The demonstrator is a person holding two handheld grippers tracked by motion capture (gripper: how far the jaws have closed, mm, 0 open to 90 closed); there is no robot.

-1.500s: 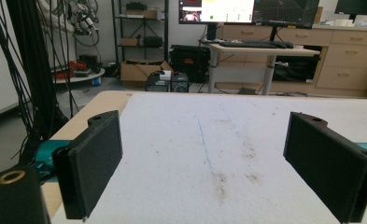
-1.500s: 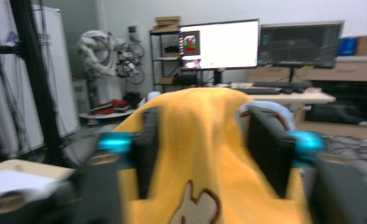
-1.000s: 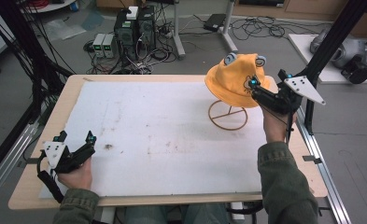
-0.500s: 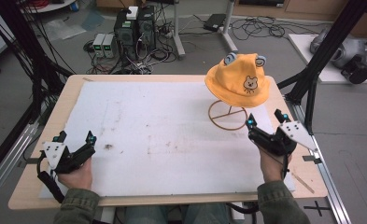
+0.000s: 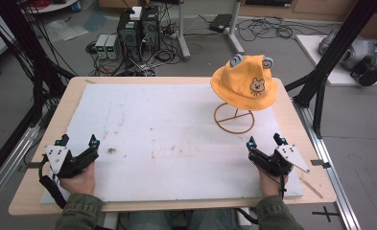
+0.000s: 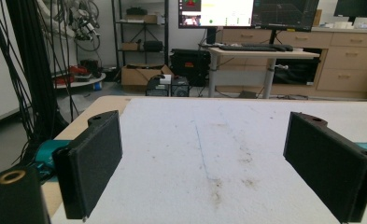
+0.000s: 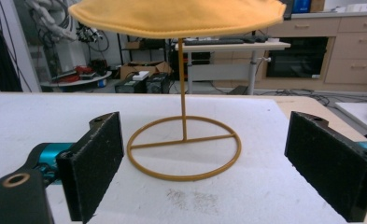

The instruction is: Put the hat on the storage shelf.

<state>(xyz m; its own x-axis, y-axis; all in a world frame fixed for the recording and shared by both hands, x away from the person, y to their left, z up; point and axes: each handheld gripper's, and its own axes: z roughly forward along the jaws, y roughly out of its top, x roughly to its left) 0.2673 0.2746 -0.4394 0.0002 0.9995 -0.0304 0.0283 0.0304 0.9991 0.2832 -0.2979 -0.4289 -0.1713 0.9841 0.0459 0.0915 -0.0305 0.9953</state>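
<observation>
The table (image 5: 291, 103) is a pale wooden top, and a white foam sheet (image 5: 176, 124) with a few dark smudges covers nearly all of it, leaving bare wood along the edges.

Toward the far right corner of the table a yellow hat (image 5: 244, 82) with a small bear face on its front and two grey-blue ears on its crown sits on a thin golden wire stand (image 5: 234, 118). The stand's round base ring lies flat on the foam sheet, and a single upright rod rises from a crossbar in the ring to the hat. In the right gripper view the brim of the hat spreads across the top, above the ring.

The left tool (image 5: 77, 141) rests near the near left corner of the table, held in the person's left hand (image 5: 78, 179). Its jaws stand wide apart with nothing between them but bare foam sheet.

The right tool (image 5: 264, 141) lies near the near right corner, held in the right hand (image 5: 268, 184), pointing at the stand and well apart from it. Its jaws too are spread wide and grip nothing.
</observation>
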